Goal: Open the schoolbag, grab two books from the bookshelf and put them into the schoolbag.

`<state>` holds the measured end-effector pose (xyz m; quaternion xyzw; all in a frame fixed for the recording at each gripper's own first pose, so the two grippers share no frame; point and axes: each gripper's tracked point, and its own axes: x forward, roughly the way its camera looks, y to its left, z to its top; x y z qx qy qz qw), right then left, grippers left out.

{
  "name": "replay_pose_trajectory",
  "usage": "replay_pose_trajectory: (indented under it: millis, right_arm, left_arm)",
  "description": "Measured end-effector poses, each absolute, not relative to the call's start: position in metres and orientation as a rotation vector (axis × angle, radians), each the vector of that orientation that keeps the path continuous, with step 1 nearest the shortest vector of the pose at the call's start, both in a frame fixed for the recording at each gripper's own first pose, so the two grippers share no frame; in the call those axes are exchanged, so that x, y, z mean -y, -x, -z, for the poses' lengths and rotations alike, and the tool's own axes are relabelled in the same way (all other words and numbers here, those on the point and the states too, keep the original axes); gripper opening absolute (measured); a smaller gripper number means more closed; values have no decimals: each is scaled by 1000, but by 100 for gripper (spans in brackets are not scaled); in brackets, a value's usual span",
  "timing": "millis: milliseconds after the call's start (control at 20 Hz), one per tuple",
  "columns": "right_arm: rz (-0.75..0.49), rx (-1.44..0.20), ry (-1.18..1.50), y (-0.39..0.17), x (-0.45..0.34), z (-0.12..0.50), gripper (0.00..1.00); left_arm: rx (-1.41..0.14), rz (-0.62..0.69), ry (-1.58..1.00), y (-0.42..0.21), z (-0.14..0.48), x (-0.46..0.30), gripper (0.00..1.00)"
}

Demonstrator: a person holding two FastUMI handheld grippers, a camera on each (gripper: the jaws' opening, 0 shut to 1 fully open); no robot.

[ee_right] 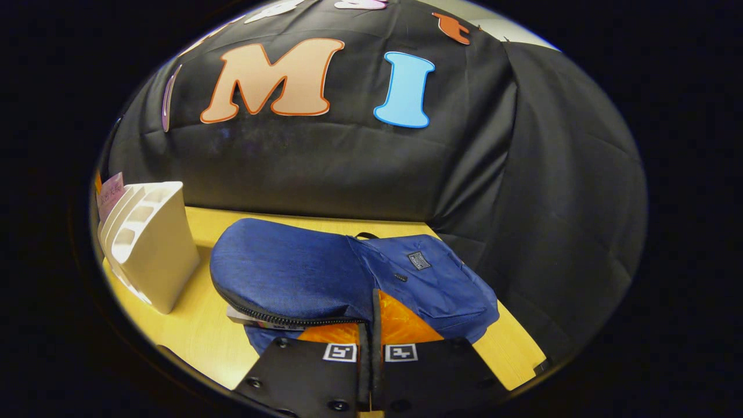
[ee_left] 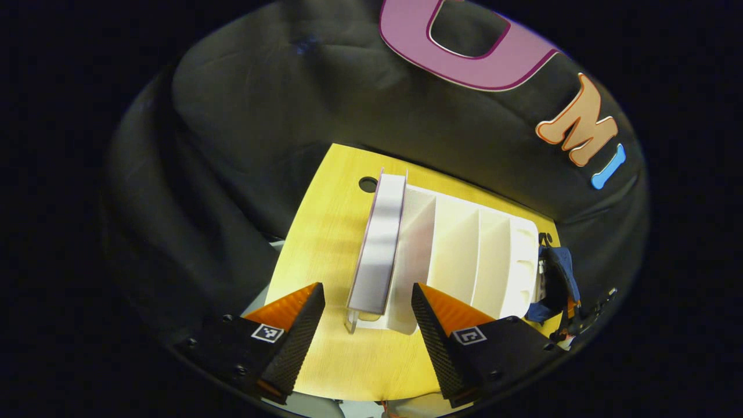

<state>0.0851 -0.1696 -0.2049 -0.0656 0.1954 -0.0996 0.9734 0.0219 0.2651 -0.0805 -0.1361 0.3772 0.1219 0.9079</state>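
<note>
Where the left gripper view looks down along its own fingers, the left hand-held gripper [ee_left: 367, 316] is seen with its fingers spread wide apart above the yellow wooden table [ee_left: 325, 232]; nothing is held between them. Just ahead of the gap, a book [ee_left: 380, 247] stands on edge in the outermost slot of the white bookshelf [ee_left: 470, 255], its pale page edge turned toward the camera; the near end of the book lies between the two fingertips as viewed, though no contact can be made out. The other slots of the bookshelf (those divided by white partitions) are seen without books. A round hole [ee_left: 368, 184] is cut in the table beyond the book; at the far side of the bookshelf a patch of the blue schoolbag [ee_left: 560, 267] is glimpsed.

In the right gripper view, the right hand-held gripper [ee_right: 371, 325] is shown with its fingers pressed together, and the zippered edge of the schoolbag [ee_right: 290, 270] is pinched between them; the blue flap is held raised, so that the mouth of the bag is open. Under the raised flap, the edge of another book [ee_right: 255, 319] is seen lying inside the bag. The schoolbag rests flat on the table [ee_right: 197, 331], near the bookshelf [ee_right: 154, 244], which stands to its left, apart from it.
</note>
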Motion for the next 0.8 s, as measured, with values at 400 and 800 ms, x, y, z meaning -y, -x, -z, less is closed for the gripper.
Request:
replay_pose_trajectory:
  millis: [400, 800]
  right_arm:
    - [226, -411, 150, -84, 165, 208, 4]
    - [228, -419, 151, -87, 163, 209, 4]
  left_arm:
    - [-921, -242, 189, -58, 104, -271, 67]
    - [-1054, -214, 153, -77, 115, -253, 47]
